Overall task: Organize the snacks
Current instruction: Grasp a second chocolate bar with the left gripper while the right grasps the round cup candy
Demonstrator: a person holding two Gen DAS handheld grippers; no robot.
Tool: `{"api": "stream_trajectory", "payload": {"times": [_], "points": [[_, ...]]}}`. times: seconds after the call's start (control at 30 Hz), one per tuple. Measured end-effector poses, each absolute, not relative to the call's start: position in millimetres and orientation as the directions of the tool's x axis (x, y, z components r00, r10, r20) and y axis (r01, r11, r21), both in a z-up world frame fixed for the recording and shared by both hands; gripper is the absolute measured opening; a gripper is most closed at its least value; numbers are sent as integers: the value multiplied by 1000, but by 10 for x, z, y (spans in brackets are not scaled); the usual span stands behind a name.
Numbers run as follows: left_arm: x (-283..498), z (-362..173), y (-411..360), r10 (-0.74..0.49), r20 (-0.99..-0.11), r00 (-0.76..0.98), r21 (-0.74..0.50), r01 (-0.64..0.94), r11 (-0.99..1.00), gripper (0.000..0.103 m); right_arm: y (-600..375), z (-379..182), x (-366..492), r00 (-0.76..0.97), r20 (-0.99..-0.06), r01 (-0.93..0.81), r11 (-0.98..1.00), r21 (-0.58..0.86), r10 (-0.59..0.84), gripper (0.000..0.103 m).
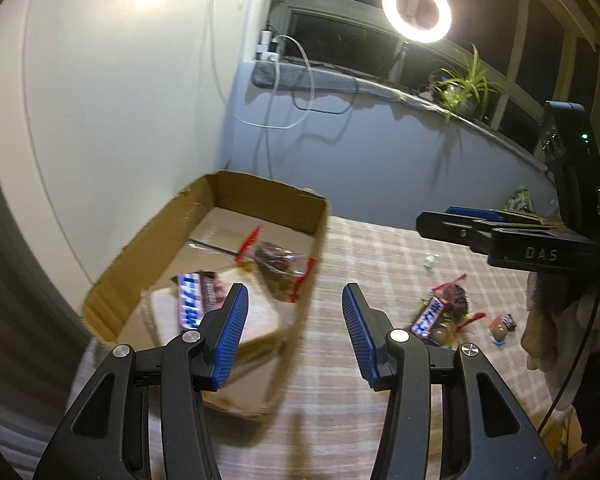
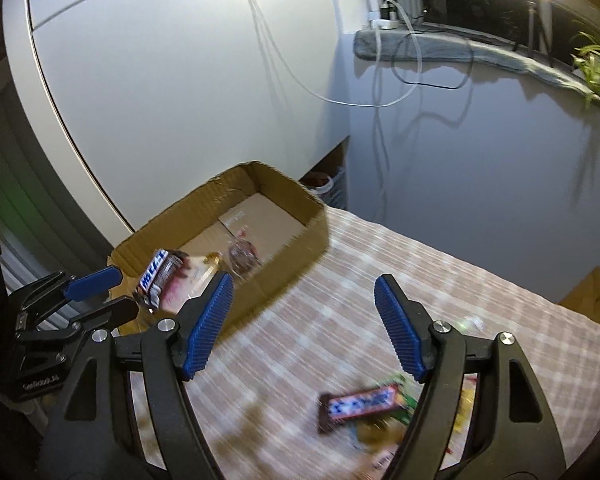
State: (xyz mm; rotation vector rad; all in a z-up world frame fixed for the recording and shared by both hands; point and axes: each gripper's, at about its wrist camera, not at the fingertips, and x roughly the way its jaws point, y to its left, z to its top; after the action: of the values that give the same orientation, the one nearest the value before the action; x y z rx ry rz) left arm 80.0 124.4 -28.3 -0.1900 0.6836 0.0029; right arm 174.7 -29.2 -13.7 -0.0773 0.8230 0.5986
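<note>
Two Snickers bars (image 1: 196, 300) (image 1: 430, 318), one box (image 1: 260, 196)

You're in a home room, not a lab: checked tablecloth (image 1: 380, 264) on the table, spider plant (image 1: 466, 84) on the windowsill, chargers and cables (image 1: 284, 92) hanging by the dark window, ring light (image 1: 417, 10) on a stand, plain white wall (image 2: 180, 80).

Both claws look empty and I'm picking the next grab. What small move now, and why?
Probably lower the right claw onto the chocolate bar atop the loose snack pile. Its jaws are open, the bar sits just below them, and the cardboard box already holds one.
</note>
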Motion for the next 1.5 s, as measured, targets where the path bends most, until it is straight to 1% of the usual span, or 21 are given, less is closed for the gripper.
{"api": "stream_trajectory", "payload": {"times": [0.4,0.67,0.83,0.9,0.93,0.97,1.2,1.5], "points": [[911,-377,720,-156,-650,744,-187,43,981,48,-1237,-223,1475,558,-730,-440,886,142,394,76],[1075,-511,403,-217,-681,699,-196,112,974,47,-1827,-508,1342,532,-778,-357,922,151,334,76],[1202,-595,246,-248,-699,671,-200,150,968,43,-2112,-711,1274,506,-803,-303,937,176,315,75],[1249,-627,195,-257,-707,660,-200,161,966,40,-2172,-799,1241,489,-814,-298,937,183,314,62],[1279,-652,173,-262,-711,653,-201,168,965,40,-2191,-844,1231,478,-821,-296,937,185,313,53],[1311,-680,145,-268,-716,644,-202,176,963,39,-2205,-892,1221,467,-826,-297,936,189,315,50],[1480,-816,-15,-285,-744,604,-187,221,957,39,-2202,-1092,1202,447,-846,-295,941,166,290,50],[1709,-1037,-95,-292,-783,549,-170,263,950,39,-2095,-1106,1240,445,-848,-324,934,147,288,50]]}}
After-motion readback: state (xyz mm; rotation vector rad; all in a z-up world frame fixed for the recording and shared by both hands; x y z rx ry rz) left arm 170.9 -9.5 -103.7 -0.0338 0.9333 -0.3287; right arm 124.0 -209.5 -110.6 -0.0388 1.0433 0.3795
